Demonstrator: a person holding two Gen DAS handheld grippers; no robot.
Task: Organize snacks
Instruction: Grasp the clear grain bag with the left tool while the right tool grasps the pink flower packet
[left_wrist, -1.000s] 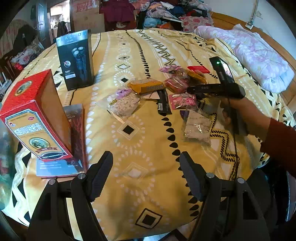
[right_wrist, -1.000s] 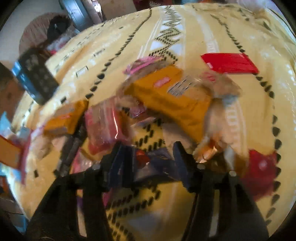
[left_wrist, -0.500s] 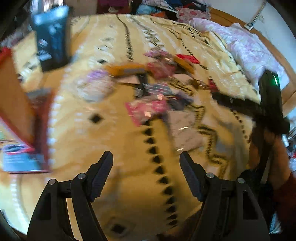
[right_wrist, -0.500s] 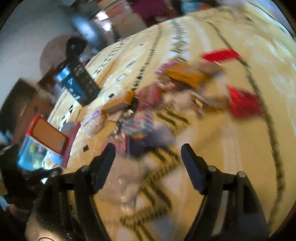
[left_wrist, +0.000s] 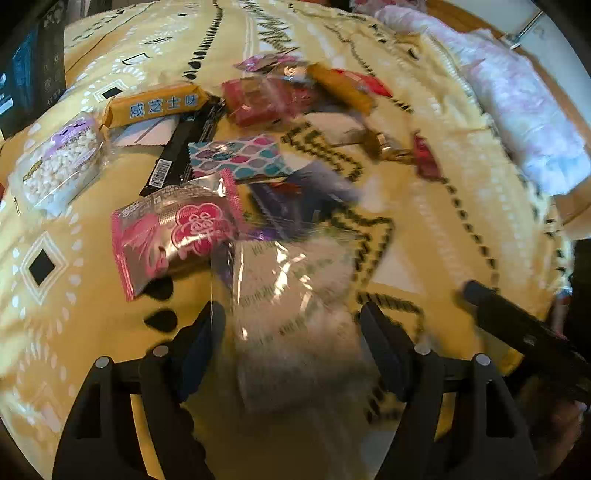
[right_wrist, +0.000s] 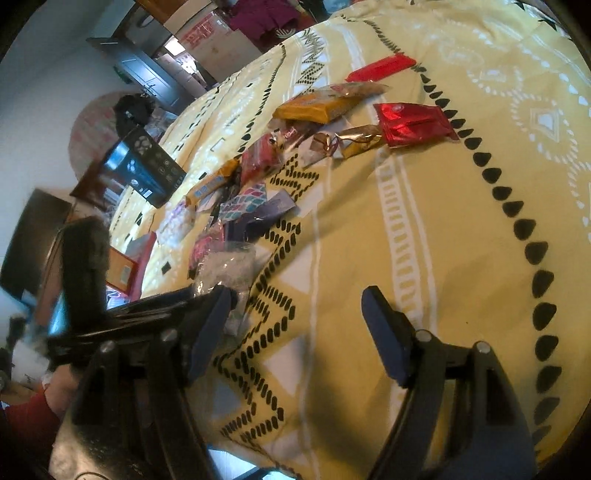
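— Two grippers, both spread wide. The left gripper (left_wrist: 291, 332) straddles a clear crinkly packet (left_wrist: 291, 295) near the bed's front edge, but its pads don't look pressed on the film. The right gripper (right_wrist: 295, 317) has just been opening and has only bare yellow bedspread (right_wrist: 461, 184) between its jaws.

— Going left to right over the pile, what is there?

— A bag of white puffed bits (left_wrist: 59, 162) at the far left, an orange bar (left_wrist: 155, 105), a black stick pack (left_wrist: 184, 147), a pink foil sachet (left_wrist: 173, 240), then the clear packet, and off to the right a red foil pouch (right_wrist: 413, 123).

— How will the clear packet handle?

— Light and limp, I'd judge, with slippery film and possibly crumbly contents. I'd pinch a sealed end or a flat edge, not the belly.

— Room to move?

— Plenty of open bedspread to the right of the pile. The left is tighter: a dark box (right_wrist: 147, 170) stands there, with a red carton (right_wrist: 125, 266) nearer. The other gripper is also close on that side, and the bed's edge is just under both.
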